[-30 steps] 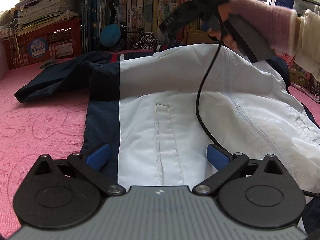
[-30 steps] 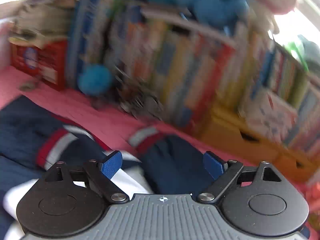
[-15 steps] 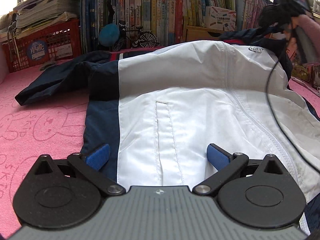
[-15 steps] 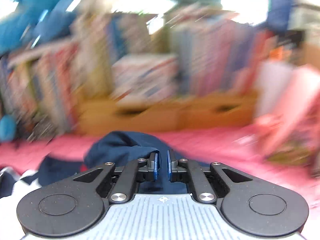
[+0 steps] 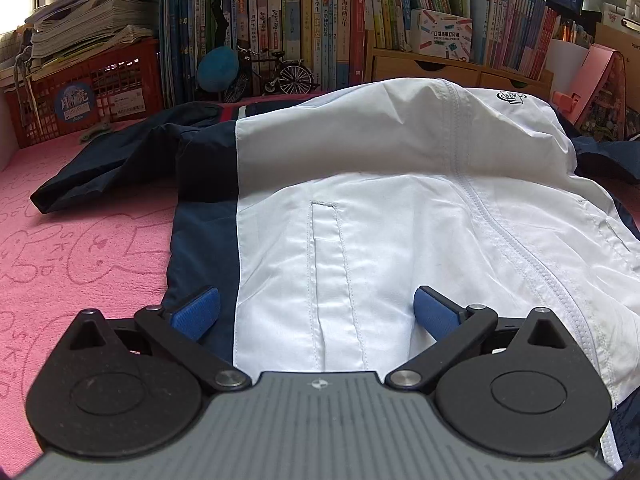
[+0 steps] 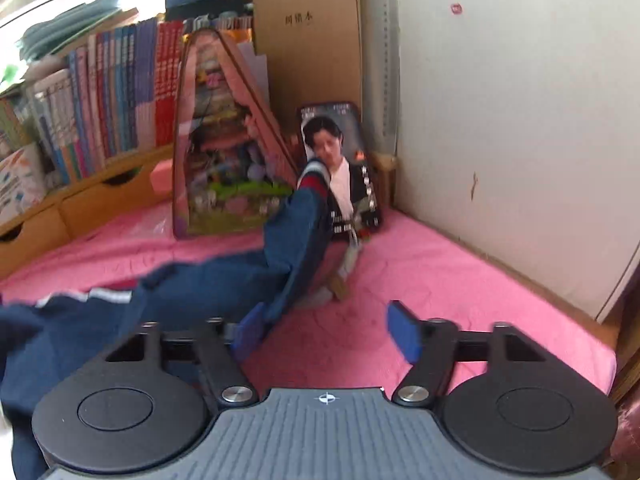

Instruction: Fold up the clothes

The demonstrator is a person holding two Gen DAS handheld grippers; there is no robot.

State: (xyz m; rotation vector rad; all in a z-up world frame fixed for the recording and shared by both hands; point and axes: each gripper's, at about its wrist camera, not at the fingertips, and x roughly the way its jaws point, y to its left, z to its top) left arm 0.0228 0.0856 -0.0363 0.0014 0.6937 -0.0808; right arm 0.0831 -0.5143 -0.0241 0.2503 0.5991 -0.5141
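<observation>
We see the jacket spread on the pink mat before the bookshelf. Our left gripper hovers over its hem, jaws wide apart, grasping nothing. Our right gripper has just been opening, released; the navy sleeve brushes its left pad, with nothing between the pads.

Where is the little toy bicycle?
In the left wrist view, the toy bicycle stands on the pink surface before the row of books, right of a blue ball, behind the jacket.
</observation>
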